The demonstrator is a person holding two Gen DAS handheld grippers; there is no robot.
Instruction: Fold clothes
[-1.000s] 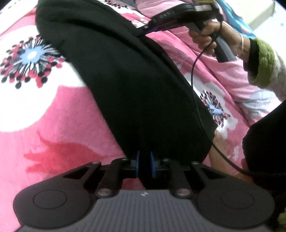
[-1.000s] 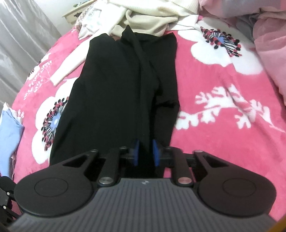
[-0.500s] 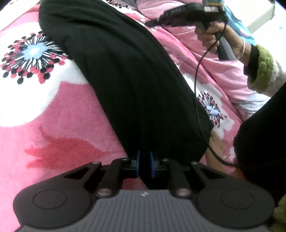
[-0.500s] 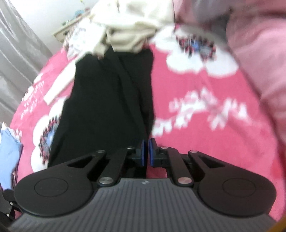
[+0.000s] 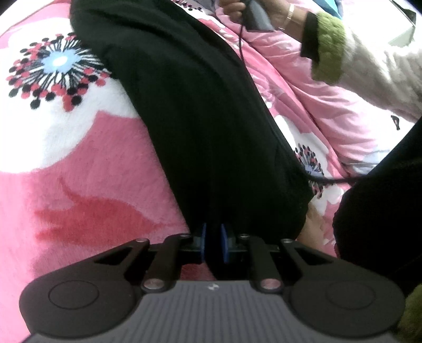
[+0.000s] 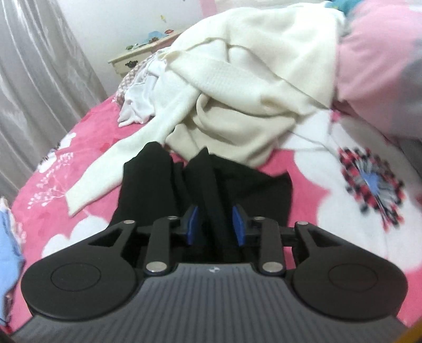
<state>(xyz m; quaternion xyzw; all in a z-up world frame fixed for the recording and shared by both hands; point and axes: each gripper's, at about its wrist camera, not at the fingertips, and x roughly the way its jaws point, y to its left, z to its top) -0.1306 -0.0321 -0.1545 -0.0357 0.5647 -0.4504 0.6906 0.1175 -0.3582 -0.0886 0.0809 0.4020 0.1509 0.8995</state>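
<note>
A black garment (image 5: 200,126) lies lengthwise on the pink flowered blanket (image 5: 79,163). My left gripper (image 5: 212,244) is shut on its near edge, with dark cloth pinched between the blue pads. In the right wrist view the same black garment (image 6: 147,190) looks short and bunched, and its far end touches a cream sweater (image 6: 237,110). My right gripper (image 6: 216,227) is open low over it, and a raised ridge of black cloth runs between the spread blue pads (image 6: 192,224). The hand (image 5: 274,13) holding the right gripper's handle shows at the top of the left wrist view.
A pile of cream and white clothes (image 6: 142,100) fills the far side of the bed. A pink quilt (image 6: 379,79) rises on the right, and a blue cloth (image 6: 8,245) lies at the left edge. A grey curtain (image 6: 39,66) and a small cabinet (image 6: 137,55) stand behind.
My right gripper has travelled forward along the garment toward the cream sweater and has opened its jaws. The left gripper has kept its hold and shifted slightly.
</note>
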